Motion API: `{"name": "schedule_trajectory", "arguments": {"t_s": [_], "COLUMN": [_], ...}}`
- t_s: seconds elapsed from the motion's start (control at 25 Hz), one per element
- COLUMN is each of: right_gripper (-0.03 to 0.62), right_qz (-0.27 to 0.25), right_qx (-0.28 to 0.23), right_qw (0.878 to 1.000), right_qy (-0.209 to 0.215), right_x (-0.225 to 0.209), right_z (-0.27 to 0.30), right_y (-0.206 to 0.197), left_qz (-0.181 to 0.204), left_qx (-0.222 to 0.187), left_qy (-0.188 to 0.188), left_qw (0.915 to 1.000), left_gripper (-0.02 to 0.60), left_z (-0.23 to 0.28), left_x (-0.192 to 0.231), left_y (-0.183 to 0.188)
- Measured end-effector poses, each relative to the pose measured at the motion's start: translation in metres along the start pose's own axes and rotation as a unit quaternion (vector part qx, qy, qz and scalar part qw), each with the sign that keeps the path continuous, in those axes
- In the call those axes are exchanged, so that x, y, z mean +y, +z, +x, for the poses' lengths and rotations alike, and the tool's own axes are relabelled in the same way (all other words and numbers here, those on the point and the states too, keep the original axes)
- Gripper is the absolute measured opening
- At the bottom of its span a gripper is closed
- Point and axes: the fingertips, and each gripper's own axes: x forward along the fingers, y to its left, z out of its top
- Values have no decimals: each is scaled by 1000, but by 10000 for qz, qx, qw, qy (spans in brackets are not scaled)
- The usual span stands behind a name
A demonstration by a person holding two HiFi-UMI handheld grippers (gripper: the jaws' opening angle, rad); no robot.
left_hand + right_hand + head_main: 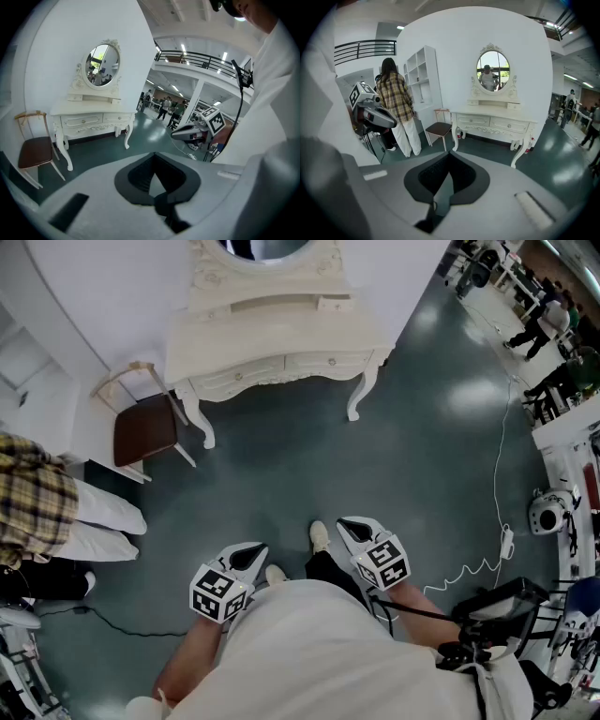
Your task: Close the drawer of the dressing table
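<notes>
The white dressing table (pixel 281 343) with its oval mirror (pixel 493 70) stands against the wall, far ahead of me. Two wide front drawers (pixel 281 365) look flush. A small drawer (pixel 334 304) on the upper shelf at the right sticks out a little. My left gripper (pixel 246 559) and right gripper (pixel 354 529) hang close to my body, over the dark floor, well short of the table. Both point down and forward with jaws together and nothing between them. The left gripper (pixel 157 176) and the right gripper (pixel 445 180) each fill the bottom of their own view.
A brown-seated chair (pixel 145 427) stands left of the table. A person in a plaid shirt and white trousers (pixel 56 512) stands at the left. A white cable (pixel 487 554) runs over the floor at the right, beside equipment (pixel 548 512). A white shelf unit (pixel 422 79) is along the wall.
</notes>
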Motion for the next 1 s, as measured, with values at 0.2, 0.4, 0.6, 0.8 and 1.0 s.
{"name": "schedule_trajectory", "arguments": {"t_s": [0.2, 0.4, 0.6, 0.8, 1.0], "right_gripper": [-2, -2, -2, 0, 23], "right_qz": [-51, 1, -30, -108, -57], "right_qx": [-90, -139, -234, -280, -307], "right_qw": [9999, 9999, 9997, 9995, 9995], "right_qy": [32, -6, -51, 36, 98], "right_x": [-24, -61, -110, -174, -252], "right_z": [-5, -1, 3, 29, 39], "right_y": [4, 11, 24, 44, 50], "left_qz": [67, 116, 234, 273, 272], "left_qx": [-18, 32, 47, 103, 72], "left_qy": [56, 25, 1, 30, 134], "left_qw": [10000, 9999, 9997, 9996, 9995], "left_gripper": [3, 2, 2, 3, 3], "left_z": [20, 51, 91, 146, 212], "left_x": [-5, 0, 3, 28, 37], "left_y": [15, 38, 72, 119, 164]}}
